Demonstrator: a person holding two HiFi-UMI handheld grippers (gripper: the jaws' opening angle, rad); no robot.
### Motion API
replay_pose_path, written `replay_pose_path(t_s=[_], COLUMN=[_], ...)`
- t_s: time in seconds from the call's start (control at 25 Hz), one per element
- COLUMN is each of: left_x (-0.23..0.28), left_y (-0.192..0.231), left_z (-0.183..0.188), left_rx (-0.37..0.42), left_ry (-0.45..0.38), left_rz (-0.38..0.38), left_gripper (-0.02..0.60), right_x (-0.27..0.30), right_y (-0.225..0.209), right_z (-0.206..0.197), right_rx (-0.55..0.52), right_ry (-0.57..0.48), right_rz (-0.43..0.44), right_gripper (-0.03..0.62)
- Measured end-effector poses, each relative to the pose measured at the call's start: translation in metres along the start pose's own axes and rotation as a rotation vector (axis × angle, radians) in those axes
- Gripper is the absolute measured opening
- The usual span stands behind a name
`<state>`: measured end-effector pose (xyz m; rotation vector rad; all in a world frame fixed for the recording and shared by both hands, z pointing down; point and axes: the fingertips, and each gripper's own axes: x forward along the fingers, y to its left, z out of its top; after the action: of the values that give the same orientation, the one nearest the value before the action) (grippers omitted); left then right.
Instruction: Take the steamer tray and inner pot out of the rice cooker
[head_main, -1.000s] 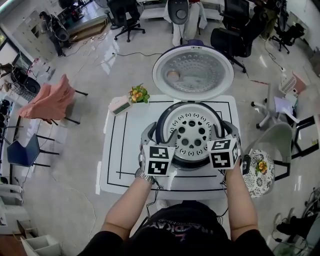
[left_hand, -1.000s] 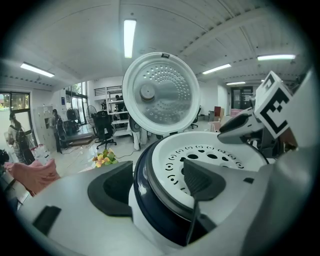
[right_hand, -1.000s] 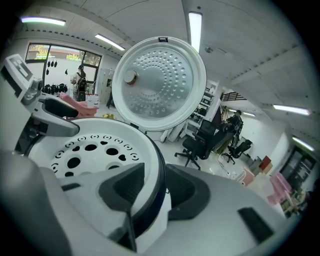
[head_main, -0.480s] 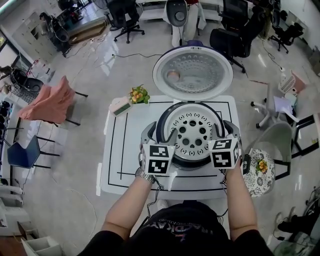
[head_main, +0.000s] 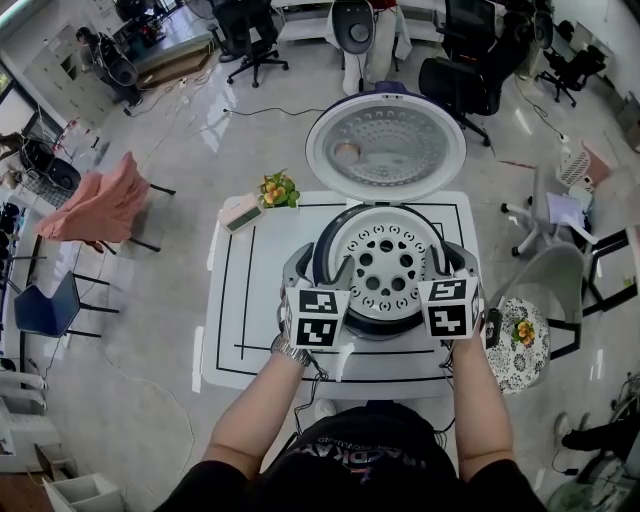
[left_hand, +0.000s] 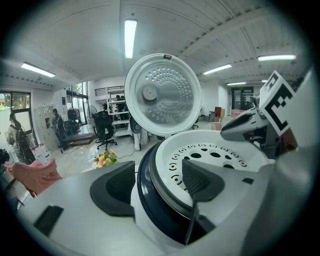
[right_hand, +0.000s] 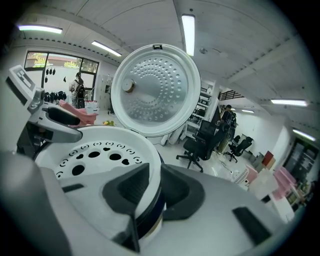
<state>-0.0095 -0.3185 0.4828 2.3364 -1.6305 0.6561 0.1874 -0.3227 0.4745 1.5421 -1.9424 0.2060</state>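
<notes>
Head view: steamer tray (head_main: 385, 265) sits seated in the open rice cooker (head_main: 322, 262), mid-bench (head_main: 240, 300). The inner pot beneath it is hidden.

Left gripper view: left tongs (left_hand: 157, 182) straddle the rim, spread wide, outer pad clear of the wall, gripping nothing.

Right gripper view: right tongs (right_hand: 155, 190) closing on the opposite rim, tray edge between the pads; firm contact not confirmed.

Risk: lifting on one-sided grip could tilt or jam the tray. An outer pad catching the cooker wall could drag the cooker.
</notes>
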Motion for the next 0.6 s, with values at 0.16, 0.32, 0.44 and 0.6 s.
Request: replay_pose_path(t_s=[0.16, 0.32, 0.44, 0.6], left_x=[0.000, -0.001, -0.004, -0.005], left_y=[0.000, -0.001, 0.002, 0.001], left_z=[0.003, 0.004, 0.008, 0.012], left_rx=[-0.009, -0.014, -0.013, -0.010], left_ry=[-0.007, -0.013, -0.021, -0.032], left_rz=[0.001, -0.006, -0.008, -0.019], left_gripper=[0.290, 0.285, 0.284, 0.282], right_x=[-0.004, -0.003, -0.003, -0.006], right_y=[-0.005, -0.009, -0.009, -0.011], right_z=[0.007, 0.008, 0.009, 0.011], right_rx=[0.056, 0.121, 0.179, 0.242], right_ry=[-0.040, -0.054, -0.066, -0.089], right_rz=[0.018, 0.038, 0.054, 0.068], right_gripper=[0.067, 0.063, 0.061, 0.058])
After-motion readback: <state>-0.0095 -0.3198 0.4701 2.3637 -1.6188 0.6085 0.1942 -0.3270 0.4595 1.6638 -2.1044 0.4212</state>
